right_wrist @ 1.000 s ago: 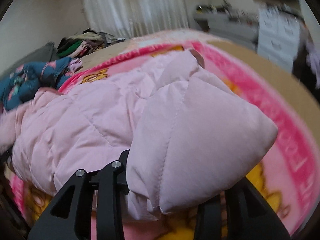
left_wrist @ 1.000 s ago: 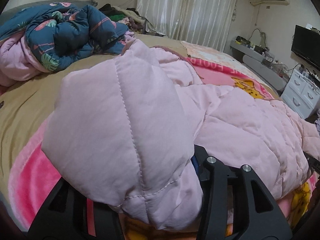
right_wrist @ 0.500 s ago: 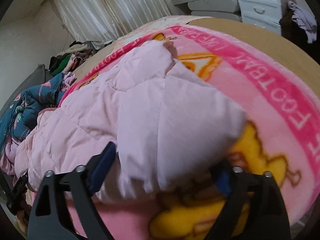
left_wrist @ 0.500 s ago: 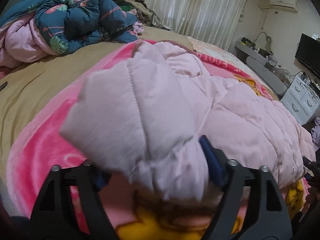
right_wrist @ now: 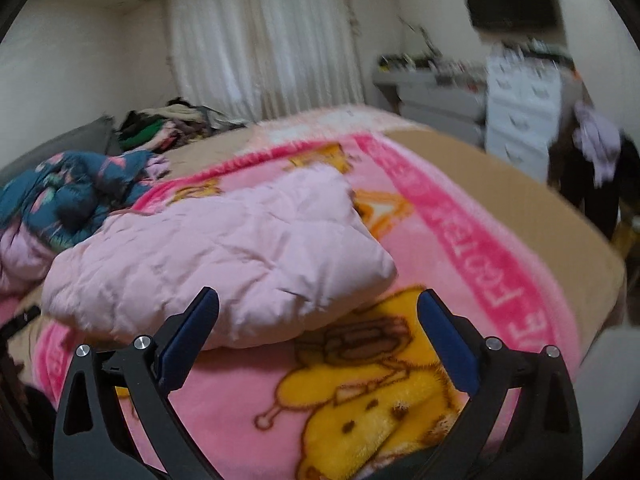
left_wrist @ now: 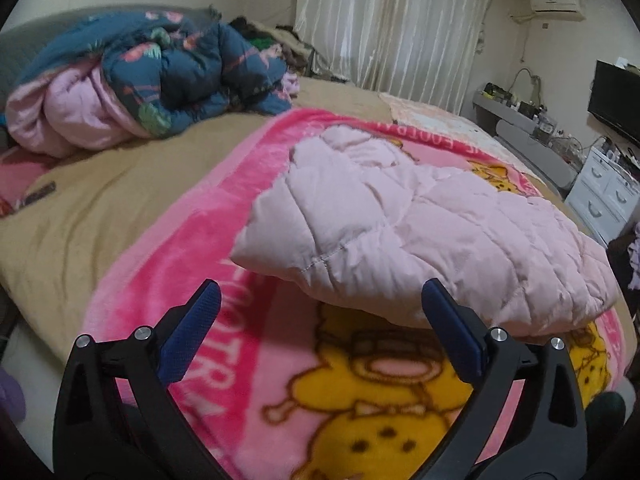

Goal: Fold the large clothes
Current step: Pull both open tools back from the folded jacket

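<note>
A pale pink quilted padded coat [left_wrist: 400, 224] lies folded flat on a bright pink cartoon blanket [left_wrist: 192, 264] on the bed. It also shows in the right wrist view [right_wrist: 224, 256] on the same blanket [right_wrist: 460, 236]. My left gripper [left_wrist: 320, 320] is open and empty, just in front of the coat's near left corner. My right gripper [right_wrist: 318, 324] is open and empty, just in front of the coat's near right corner. Neither gripper touches the coat.
A bundled navy floral quilt with pink lining [left_wrist: 152, 80] lies at the bed's far left. A pile of clothes [right_wrist: 168, 124] sits near the curtain. White drawers [right_wrist: 520, 120] and a TV [left_wrist: 616, 100] stand to the right. Tan bed sheet [left_wrist: 80, 216] surrounds the blanket.
Both grippers let go of the coat's corners, opened, and drew back toward me. The coat dropped from its lifted fold to lie flat on the blanket.
</note>
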`<state>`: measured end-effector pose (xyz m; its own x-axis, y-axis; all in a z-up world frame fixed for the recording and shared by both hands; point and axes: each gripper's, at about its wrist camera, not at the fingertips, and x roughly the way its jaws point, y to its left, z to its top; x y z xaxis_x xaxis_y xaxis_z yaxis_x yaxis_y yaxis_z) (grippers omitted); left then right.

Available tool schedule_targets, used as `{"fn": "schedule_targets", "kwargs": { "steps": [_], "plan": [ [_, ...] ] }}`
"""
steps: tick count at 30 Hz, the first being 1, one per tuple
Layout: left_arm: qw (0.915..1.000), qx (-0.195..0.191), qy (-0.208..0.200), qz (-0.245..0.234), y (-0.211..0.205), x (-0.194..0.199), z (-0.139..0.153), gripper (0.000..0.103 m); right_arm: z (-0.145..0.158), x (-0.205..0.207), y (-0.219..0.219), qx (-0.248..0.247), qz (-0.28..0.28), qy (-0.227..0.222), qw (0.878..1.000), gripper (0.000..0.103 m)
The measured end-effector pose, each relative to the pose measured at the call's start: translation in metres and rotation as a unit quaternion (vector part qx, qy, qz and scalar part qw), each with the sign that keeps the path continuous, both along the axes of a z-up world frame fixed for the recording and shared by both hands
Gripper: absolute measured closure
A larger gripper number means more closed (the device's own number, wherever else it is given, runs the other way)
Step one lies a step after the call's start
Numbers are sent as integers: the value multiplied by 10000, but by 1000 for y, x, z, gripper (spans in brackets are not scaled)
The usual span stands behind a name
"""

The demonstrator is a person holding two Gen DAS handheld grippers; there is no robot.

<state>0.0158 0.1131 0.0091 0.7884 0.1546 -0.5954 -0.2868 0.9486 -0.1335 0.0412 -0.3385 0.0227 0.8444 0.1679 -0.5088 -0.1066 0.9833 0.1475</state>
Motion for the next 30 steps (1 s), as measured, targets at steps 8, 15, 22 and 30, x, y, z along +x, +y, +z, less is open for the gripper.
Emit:
{"fn": "schedule_targets", "kwargs": {
  "steps": [8, 15, 22, 30],
  "plan": [
    [9983, 159, -414, -388, -28, -34, 37, 9, 33, -50, 42, -293, 633, -481, 9964, 4],
    [9958, 5, -504, -763, -61, -51, 34, 9, 28, -72, 79, -400, 1214, -235, 9915, 4],
    [9926, 62, -325, -1171, -91, -51, 19, 9, 11, -87, 97, -500, 1287, -84, 9904, 4],
    [9911, 63, -57, -1331, -109, -49, 3, 9, -1, -84, 99, -414, 1197, 131, 9919, 4]
  ]
}}
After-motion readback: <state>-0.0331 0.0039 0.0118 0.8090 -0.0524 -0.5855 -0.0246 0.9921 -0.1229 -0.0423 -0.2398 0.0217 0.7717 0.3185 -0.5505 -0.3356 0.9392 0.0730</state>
